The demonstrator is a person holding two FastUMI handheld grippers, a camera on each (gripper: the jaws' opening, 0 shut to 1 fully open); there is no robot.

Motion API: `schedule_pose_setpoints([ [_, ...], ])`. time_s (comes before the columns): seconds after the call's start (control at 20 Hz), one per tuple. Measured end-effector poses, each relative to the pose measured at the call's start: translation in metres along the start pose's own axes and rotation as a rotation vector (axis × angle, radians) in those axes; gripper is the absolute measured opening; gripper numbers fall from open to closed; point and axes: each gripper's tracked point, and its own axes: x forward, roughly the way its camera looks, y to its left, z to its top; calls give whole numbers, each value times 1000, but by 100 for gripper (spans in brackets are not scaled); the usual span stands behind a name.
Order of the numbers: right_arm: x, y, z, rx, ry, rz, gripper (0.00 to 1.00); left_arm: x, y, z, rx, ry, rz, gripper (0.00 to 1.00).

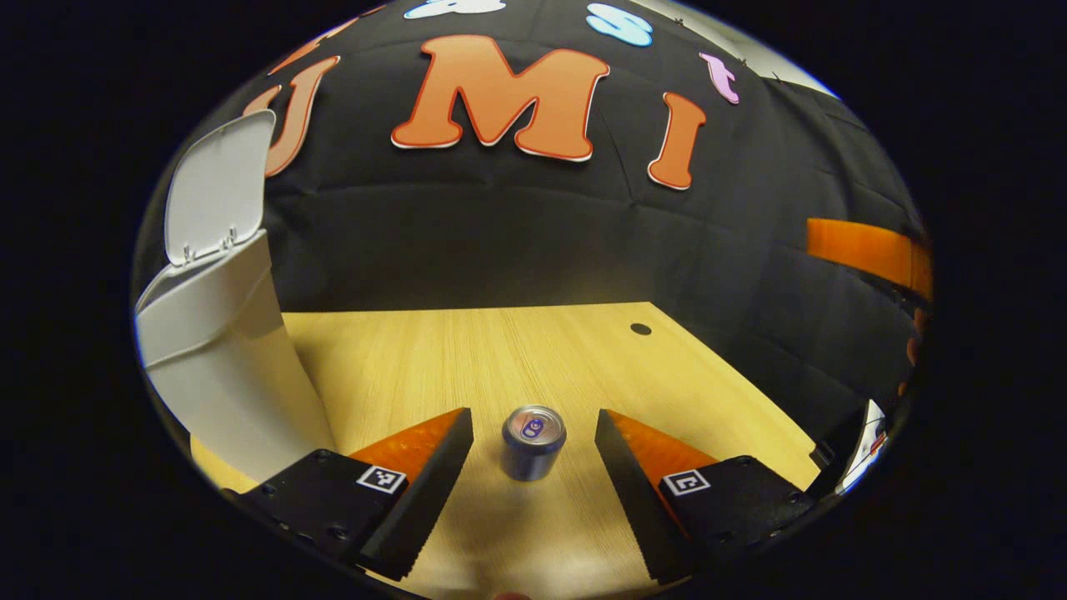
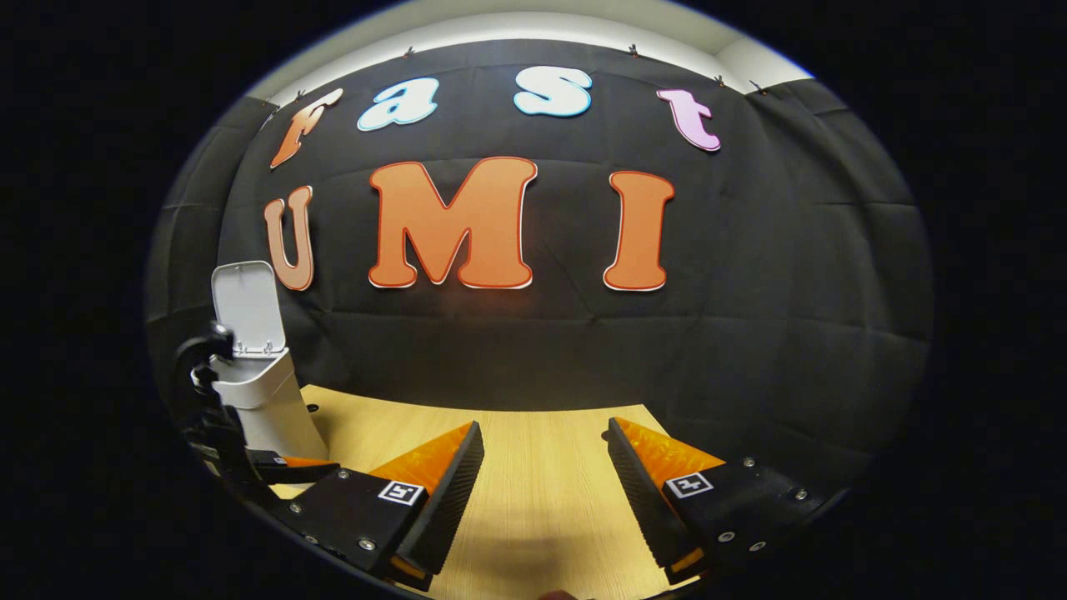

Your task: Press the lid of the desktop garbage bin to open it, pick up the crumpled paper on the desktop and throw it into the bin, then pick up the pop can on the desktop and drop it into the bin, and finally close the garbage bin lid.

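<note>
Left gripper (image 1: 533,454) hangs wide open, and the can (image 1: 533,442) stands upright between its fingers, touching neither. Looks a light, thin-walled thing, probably slick and easy to dent, so a gentle squeeze across the middle of the body seems best. Right gripper (image 2: 546,475) is spread open too, holding nothing above bare table (image 2: 542,500). Farther back on the left stands the bin (image 1: 221,367), lid (image 1: 215,193) flipped up, mouth ready. No paper seen on the table, likely binned already.
</note>
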Motion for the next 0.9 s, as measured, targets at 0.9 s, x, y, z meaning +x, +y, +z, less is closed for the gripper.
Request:
schedule_pose_setpoints([
  [0.9,-20,-44,-20,-8,68,-108,93,121,6,-82,104,201,50,86],
])
